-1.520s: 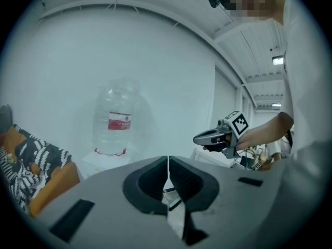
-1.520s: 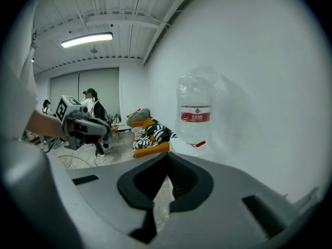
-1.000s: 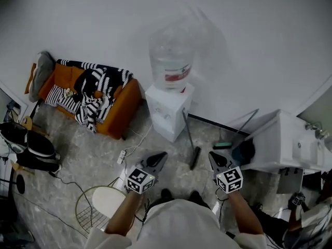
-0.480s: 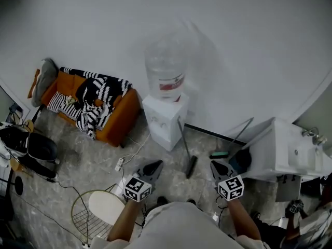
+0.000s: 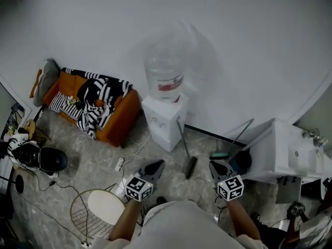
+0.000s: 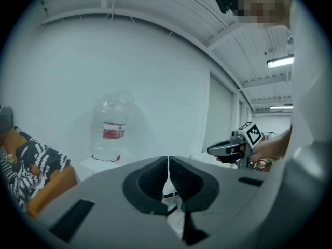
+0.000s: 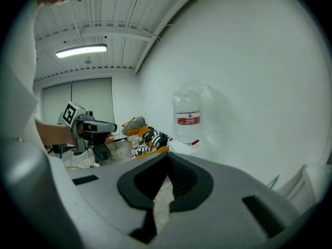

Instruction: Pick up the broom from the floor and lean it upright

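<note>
Black broom point(image 5: 190, 166) beside dispenser point(image 5: 164, 119), left gripper point(image 5: 155, 165), right gripper point(image 5: 216, 165), jaws together (empty)

I see a clear, glossy plastic water bottle point(image 5: 165, 71) and a matt white wall point(image 5: 249, 45). The sofa point(image 5: 122, 119) carries a striped cloth throw point(image 5: 98, 92); my left gripper point(image 6: 168, 162) is matt grey plastic.

Office-type break area: orange sofa point(image 5: 115, 119), water dispenser point(image 5: 165, 119) with large bottle point(image 5: 165, 71), fluorescent strip light point(image 7: 81, 50), bare white wall point(image 5: 249, 45).
</note>
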`<control>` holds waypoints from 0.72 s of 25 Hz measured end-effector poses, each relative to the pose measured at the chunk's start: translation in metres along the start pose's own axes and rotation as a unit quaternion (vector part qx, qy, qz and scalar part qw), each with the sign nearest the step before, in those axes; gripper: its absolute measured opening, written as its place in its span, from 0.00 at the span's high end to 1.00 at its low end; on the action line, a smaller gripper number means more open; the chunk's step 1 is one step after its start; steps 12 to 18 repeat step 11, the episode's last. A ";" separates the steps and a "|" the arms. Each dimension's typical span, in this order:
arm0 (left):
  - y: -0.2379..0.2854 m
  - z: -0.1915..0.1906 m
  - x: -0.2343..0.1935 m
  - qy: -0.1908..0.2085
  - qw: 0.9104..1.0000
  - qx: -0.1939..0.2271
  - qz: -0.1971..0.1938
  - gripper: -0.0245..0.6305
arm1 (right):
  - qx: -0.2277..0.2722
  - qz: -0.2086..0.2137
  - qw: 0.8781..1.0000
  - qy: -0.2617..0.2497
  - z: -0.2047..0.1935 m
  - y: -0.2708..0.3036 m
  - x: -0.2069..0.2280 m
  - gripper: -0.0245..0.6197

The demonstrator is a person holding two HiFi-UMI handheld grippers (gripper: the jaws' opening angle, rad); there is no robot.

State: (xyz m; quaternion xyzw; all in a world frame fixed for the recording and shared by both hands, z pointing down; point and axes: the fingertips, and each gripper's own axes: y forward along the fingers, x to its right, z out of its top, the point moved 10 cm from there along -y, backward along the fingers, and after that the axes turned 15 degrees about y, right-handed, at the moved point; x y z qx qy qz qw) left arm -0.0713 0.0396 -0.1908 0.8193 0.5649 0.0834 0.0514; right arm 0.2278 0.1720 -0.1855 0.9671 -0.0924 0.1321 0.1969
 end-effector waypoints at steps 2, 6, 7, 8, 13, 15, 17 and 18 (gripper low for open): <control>0.003 0.000 0.000 -0.001 1.000 -0.001 -0.002 0.94 | 0.001 0.001 1.000 0.002 0.001 0.001 0.002 0.96; 0.006 0.000 0.001 -0.002 1.000 -0.004 -0.004 0.95 | 0.001 0.005 1.000 0.005 0.002 0.003 0.003 0.96; 0.007 0.000 0.001 -0.003 1.000 -0.003 -0.004 0.94 | 0.000 0.005 1.000 0.005 0.002 0.003 0.004 0.96; 0.008 0.000 0.002 -0.003 1.000 -0.003 -0.004 0.94 | -0.001 0.005 1.000 0.005 0.002 0.003 0.004 0.96; 0.010 0.000 0.003 -0.003 1.000 0.000 -0.005 0.95 | -0.002 0.006 1.000 0.005 0.002 0.002 0.005 0.96; 0.010 0.000 0.003 -0.003 1.000 0.000 -0.005 0.95 | -0.002 0.006 1.000 0.005 0.002 0.002 0.005 0.96; 0.010 0.000 0.003 -0.003 1.000 0.000 -0.005 0.95 | -0.002 0.006 1.000 0.005 0.002 0.002 0.005 0.96; 0.010 0.000 0.003 -0.003 1.000 0.000 -0.005 0.95 | -0.002 0.006 1.000 0.005 0.002 0.002 0.005 0.96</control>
